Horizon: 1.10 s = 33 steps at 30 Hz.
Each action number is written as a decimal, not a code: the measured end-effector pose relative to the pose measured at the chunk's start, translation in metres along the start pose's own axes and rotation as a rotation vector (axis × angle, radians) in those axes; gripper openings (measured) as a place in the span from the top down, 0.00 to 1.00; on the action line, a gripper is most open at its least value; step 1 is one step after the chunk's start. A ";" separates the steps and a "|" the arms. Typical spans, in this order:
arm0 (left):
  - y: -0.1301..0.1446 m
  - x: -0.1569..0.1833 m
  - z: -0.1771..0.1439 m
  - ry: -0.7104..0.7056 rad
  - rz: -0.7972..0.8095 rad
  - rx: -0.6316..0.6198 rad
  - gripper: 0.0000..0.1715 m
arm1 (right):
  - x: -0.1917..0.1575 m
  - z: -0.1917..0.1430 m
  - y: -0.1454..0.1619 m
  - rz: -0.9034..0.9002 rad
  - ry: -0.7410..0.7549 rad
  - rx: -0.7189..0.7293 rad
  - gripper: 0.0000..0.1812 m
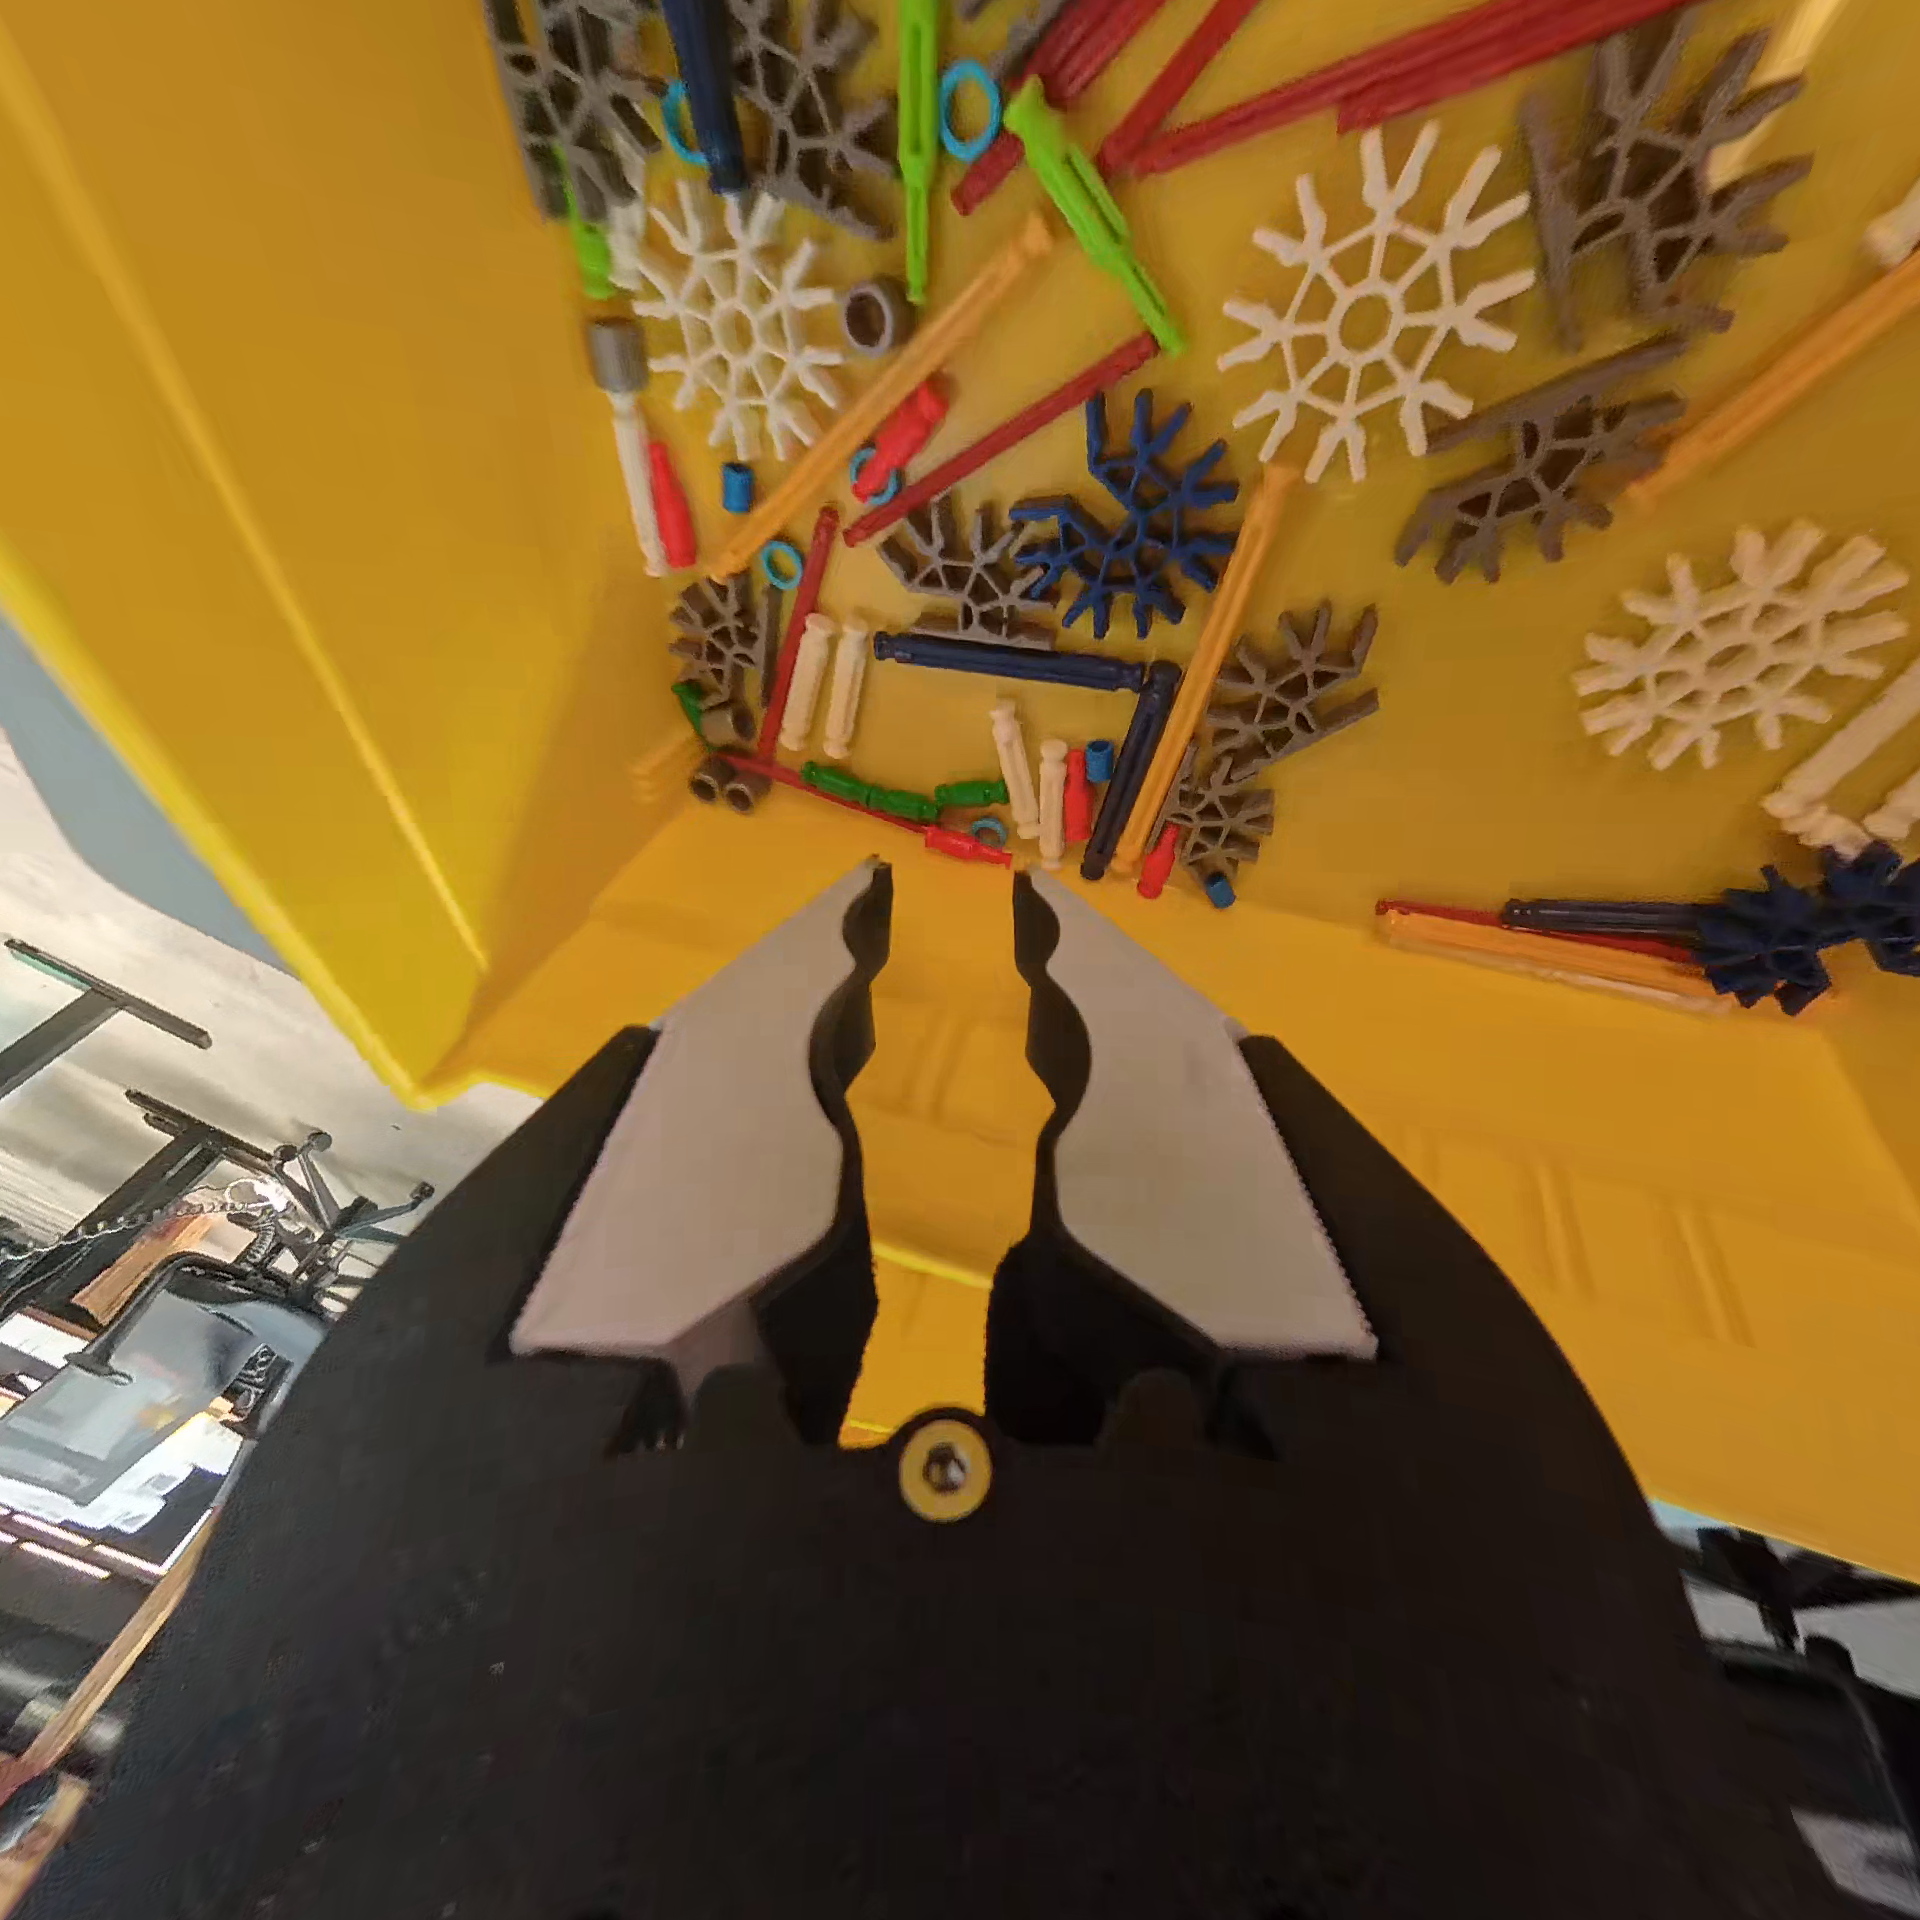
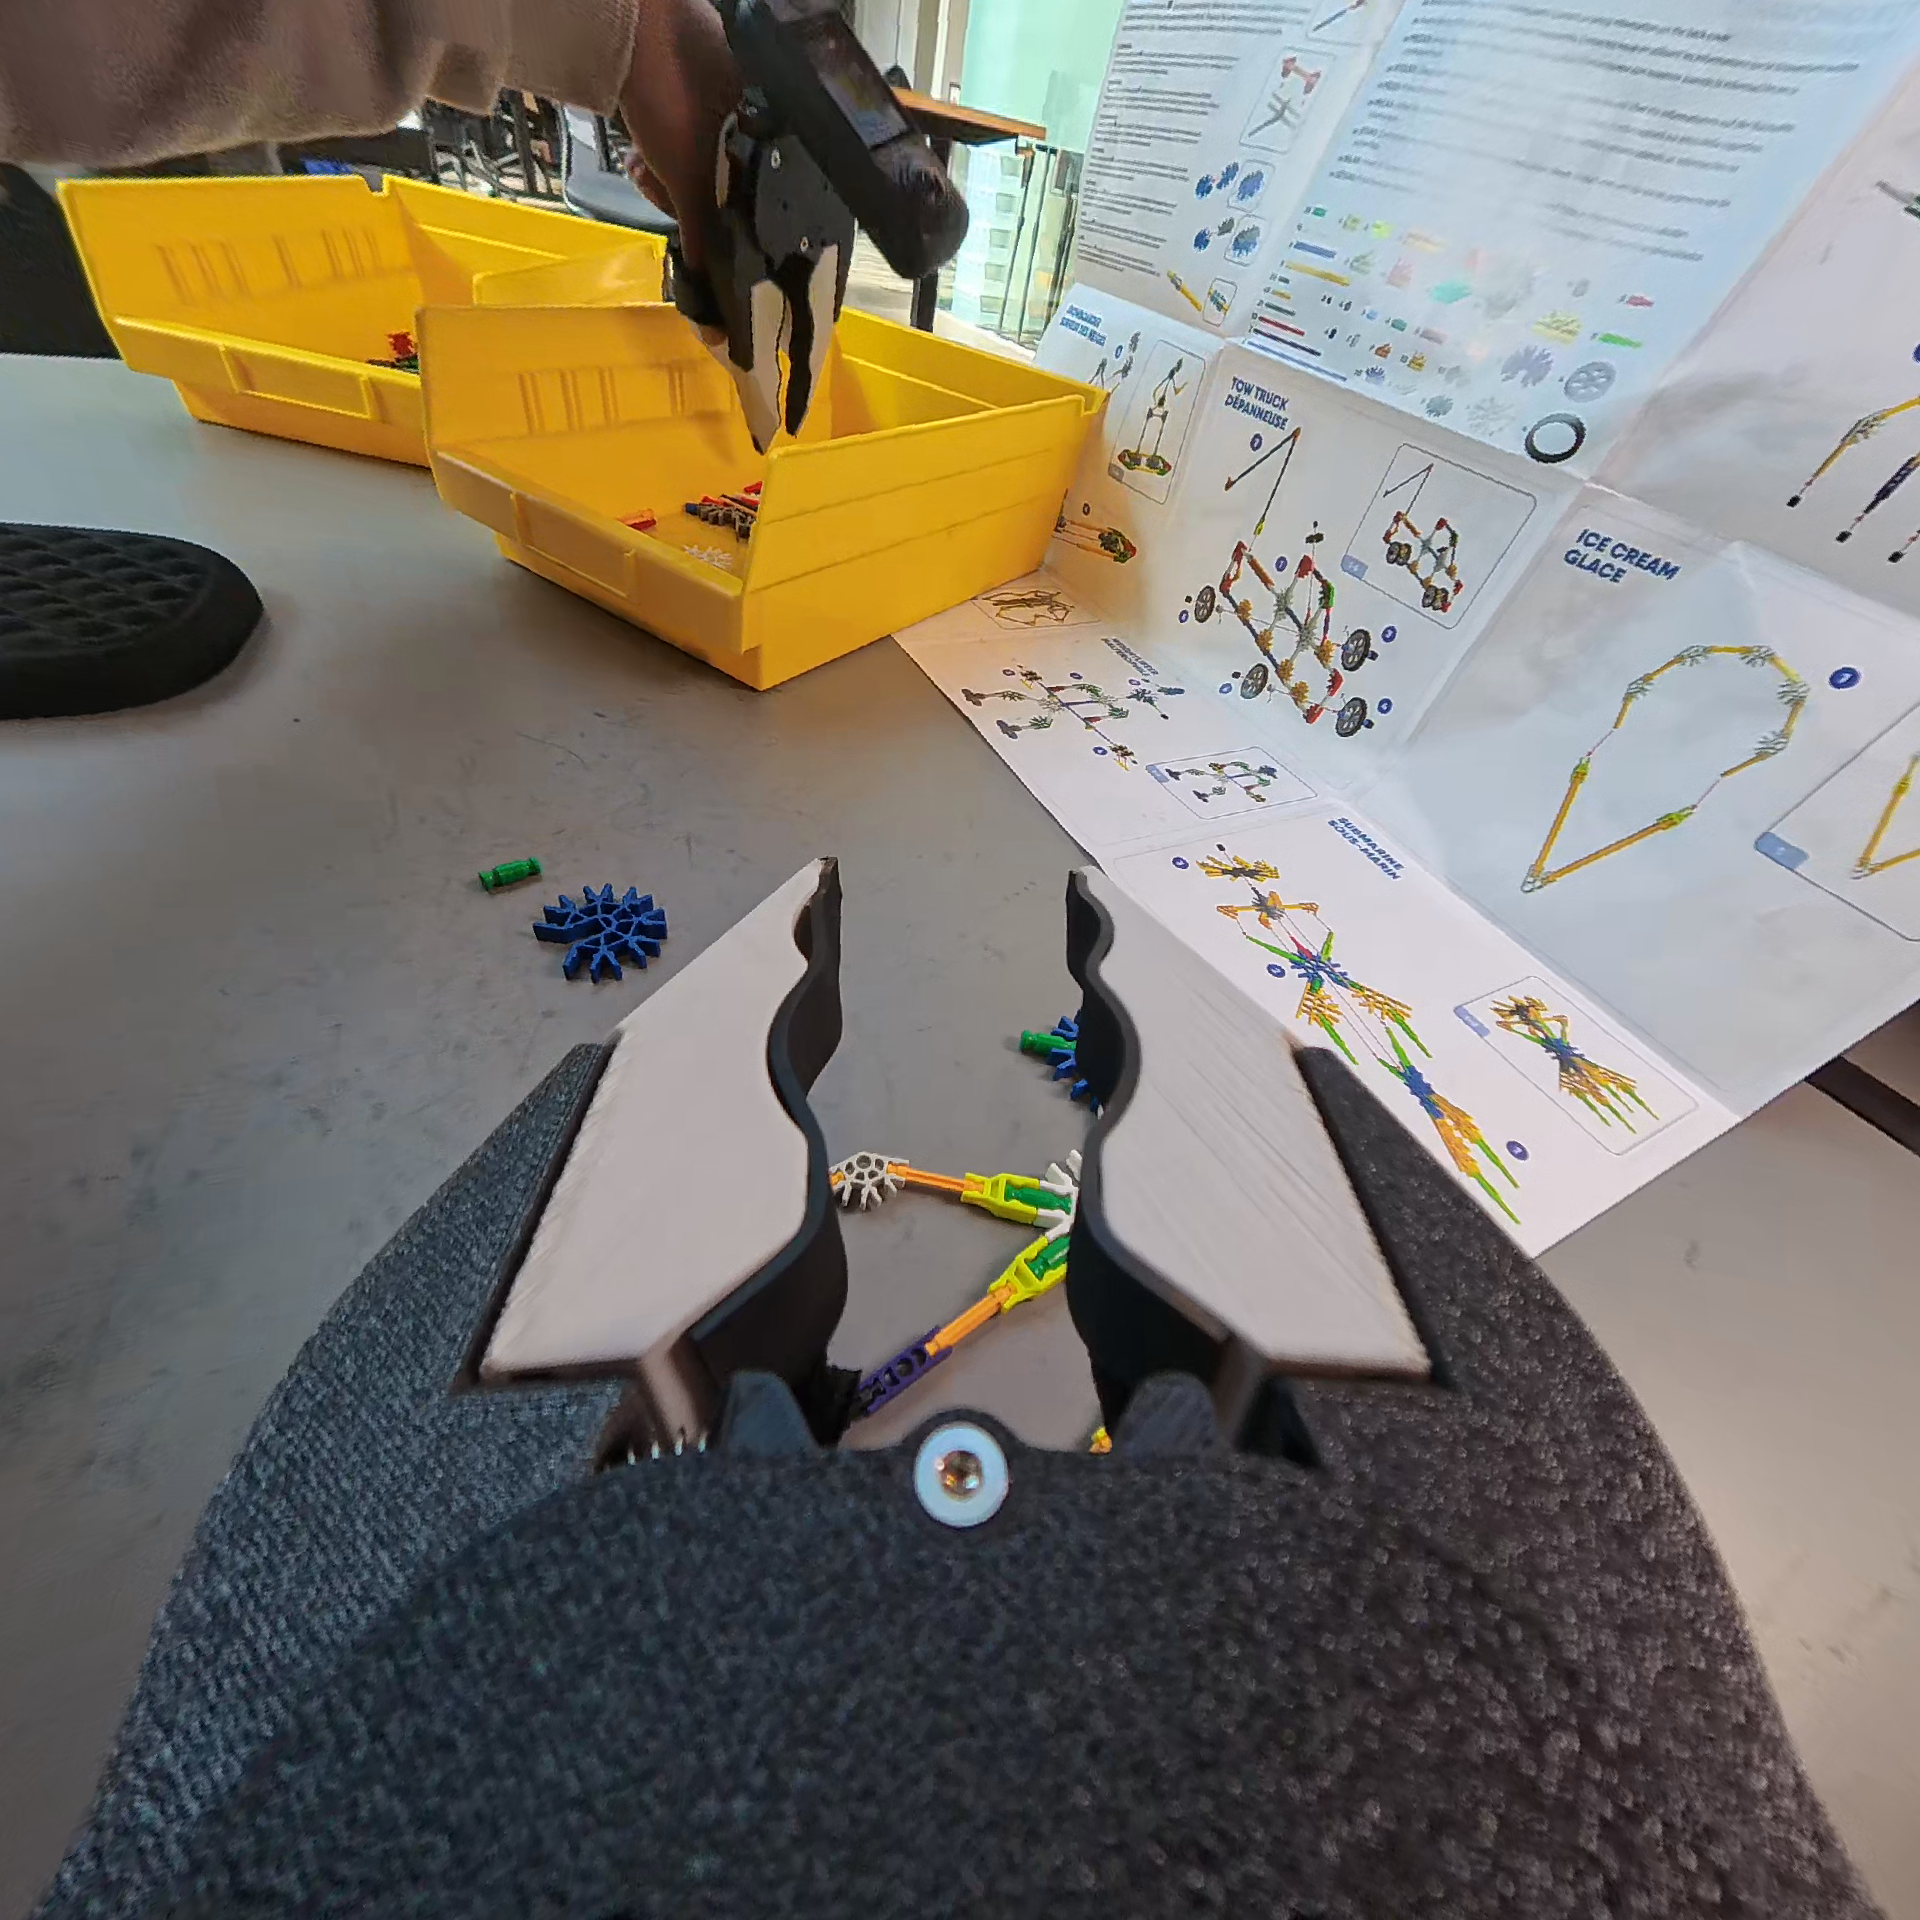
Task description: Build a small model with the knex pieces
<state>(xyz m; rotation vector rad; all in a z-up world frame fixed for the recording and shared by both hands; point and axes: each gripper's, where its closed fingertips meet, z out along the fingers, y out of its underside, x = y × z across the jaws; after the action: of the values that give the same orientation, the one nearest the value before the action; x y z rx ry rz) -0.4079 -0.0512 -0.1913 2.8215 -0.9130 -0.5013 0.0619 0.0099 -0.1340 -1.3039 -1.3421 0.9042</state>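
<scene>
We see the left gripper (image 1: 952,878) hanging with its jaws parted and empty inside the nearer yellow bin (image 1: 312,520), just above the small red rod (image 1: 966,844) among loose connectors and rods at the bin's front wall. The right gripper (image 2: 951,883) is likewise spread and holding nothing, over the grey table (image 2: 312,1039), with a half-built rod-and-connector assembly (image 2: 971,1195) lying between its fingers beside the instruction sheet (image 2: 1455,727).

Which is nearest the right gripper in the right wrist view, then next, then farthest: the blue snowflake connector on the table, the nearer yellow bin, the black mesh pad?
From the right gripper:
1. Blue snowflake connector, just left of the fingertips.
2. Nearer yellow bin, straight ahead.
3. Black mesh pad, far left.
</scene>
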 end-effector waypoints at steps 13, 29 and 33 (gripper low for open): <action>0.007 -0.003 0.036 0.072 0.329 -0.234 0.90 | 0.002 -0.001 -0.001 0.029 -0.015 0.010 0.77; -0.008 -0.007 0.028 0.138 0.133 -0.021 0.97 | 0.001 -0.001 -0.001 0.028 -0.023 0.011 0.77; -0.029 0.001 -0.028 0.087 0.091 0.197 0.97 | 0.000 -0.002 -0.001 0.021 -0.024 0.012 0.77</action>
<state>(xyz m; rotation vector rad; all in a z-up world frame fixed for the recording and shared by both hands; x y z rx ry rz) -0.3814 -0.0279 -0.1716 2.9297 -1.1237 -0.2895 0.0634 0.0093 -0.1323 -1.3040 -1.3422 0.9432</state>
